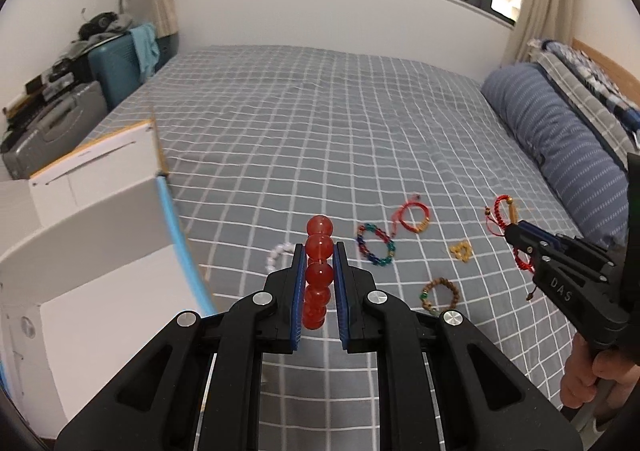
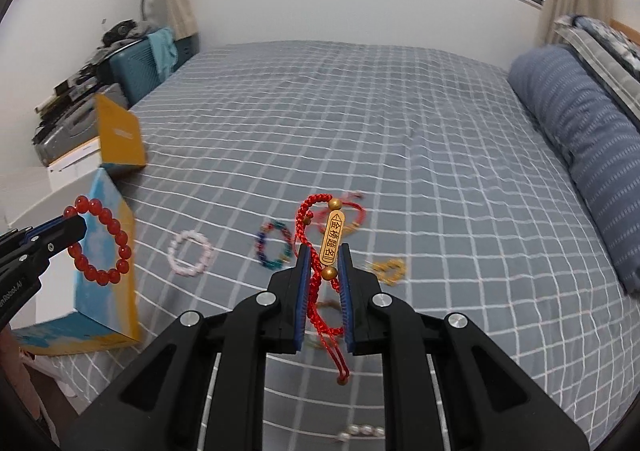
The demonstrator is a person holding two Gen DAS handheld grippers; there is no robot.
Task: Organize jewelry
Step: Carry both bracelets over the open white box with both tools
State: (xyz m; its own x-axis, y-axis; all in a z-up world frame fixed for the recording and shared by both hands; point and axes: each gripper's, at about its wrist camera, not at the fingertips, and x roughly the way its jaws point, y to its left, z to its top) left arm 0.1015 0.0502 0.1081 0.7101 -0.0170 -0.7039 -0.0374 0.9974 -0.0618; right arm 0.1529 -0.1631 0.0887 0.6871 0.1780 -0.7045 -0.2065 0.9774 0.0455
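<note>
Loose bracelets point(image 1: 377, 244) beside open box point(image 1: 100, 235)

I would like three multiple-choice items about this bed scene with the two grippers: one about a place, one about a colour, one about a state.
1. Where does the white bead bracelet lie?
A. on the checked bedsheet
B. inside the box
C. on the pillow

2. What colour are the large beads held by the left gripper?
A. green
B. red
C. white

3. What is the state of the right gripper?
A. open and empty
B. shut on the red cord bracelet
C. shut on the white bracelet

Answers:
1 A: it rests flat on the sheet.
2 B: the red bead bracelet sits between its pads.
3 B: the cord with its gold tag hangs from the shut pads.
</note>
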